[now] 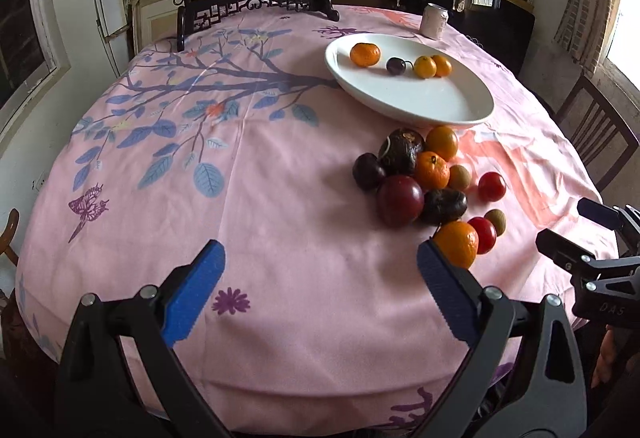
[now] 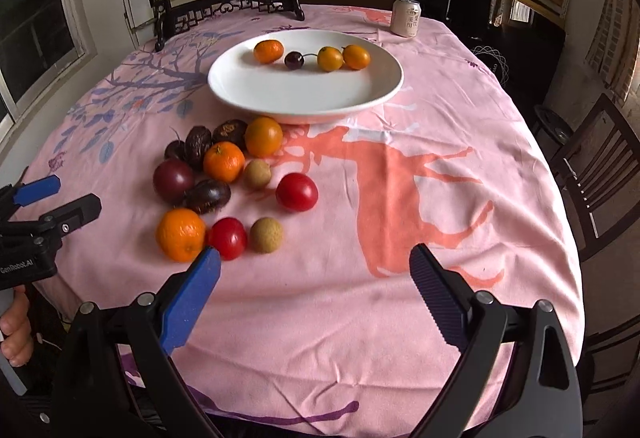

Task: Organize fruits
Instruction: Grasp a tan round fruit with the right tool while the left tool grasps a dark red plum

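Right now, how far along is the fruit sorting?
Early. Done: the white oval plate holds four pieces: a small orange mandarin, a dark cherry and two yellow-orange kumquats. In hand: nothing; left gripper and right gripper are both open and empty. Left: about a dozen fruits piled on the pink tablecloth, nearest a round orange mandarin.

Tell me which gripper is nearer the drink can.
Right. The right gripper faces the can almost straight across the table; the left gripper sits further left, can far off diagonally.
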A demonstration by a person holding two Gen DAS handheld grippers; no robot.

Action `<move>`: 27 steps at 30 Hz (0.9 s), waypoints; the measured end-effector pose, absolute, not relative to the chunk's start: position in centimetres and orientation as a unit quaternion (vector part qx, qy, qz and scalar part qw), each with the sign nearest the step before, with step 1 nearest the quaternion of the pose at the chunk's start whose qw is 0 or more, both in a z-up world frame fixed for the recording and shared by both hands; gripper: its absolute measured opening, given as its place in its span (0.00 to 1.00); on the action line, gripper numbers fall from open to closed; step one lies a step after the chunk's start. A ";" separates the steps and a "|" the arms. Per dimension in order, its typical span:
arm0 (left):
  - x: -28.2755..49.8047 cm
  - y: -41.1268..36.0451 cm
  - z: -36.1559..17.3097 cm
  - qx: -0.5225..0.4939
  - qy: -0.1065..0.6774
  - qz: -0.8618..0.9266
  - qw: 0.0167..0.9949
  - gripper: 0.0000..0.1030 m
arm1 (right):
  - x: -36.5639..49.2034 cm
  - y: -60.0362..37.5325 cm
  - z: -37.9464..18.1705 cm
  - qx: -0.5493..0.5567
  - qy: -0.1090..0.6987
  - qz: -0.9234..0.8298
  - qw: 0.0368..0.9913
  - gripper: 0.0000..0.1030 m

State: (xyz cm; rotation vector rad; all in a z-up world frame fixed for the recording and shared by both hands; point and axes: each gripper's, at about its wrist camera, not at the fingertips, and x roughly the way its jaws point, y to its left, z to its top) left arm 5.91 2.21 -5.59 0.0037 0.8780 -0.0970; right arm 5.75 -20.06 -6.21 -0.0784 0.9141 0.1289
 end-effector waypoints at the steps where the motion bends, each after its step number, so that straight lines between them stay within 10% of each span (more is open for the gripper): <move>1: 5.8 2.2 -5.7 0.003 0.425 -0.047 0.904 0.96 | 5.5 -20.1 -6.5 -0.040 0.439 0.064 0.895 0.93; 4: 5.9 2.4 -5.9 0.002 0.426 -0.044 0.903 0.96 | 5.5 -19.9 -7.2 -0.044 0.429 0.074 0.899 0.92; 8: 6.1 2.9 -6.2 0.001 0.430 -0.035 0.902 0.96 | 6.5 -19.7 -8.6 -0.031 0.451 0.100 0.886 0.40; 27: 9.1 1.3 -8.6 0.022 0.454 -0.039 0.890 0.96 | 8.8 -19.1 -9.1 -0.013 0.454 0.107 0.885 0.24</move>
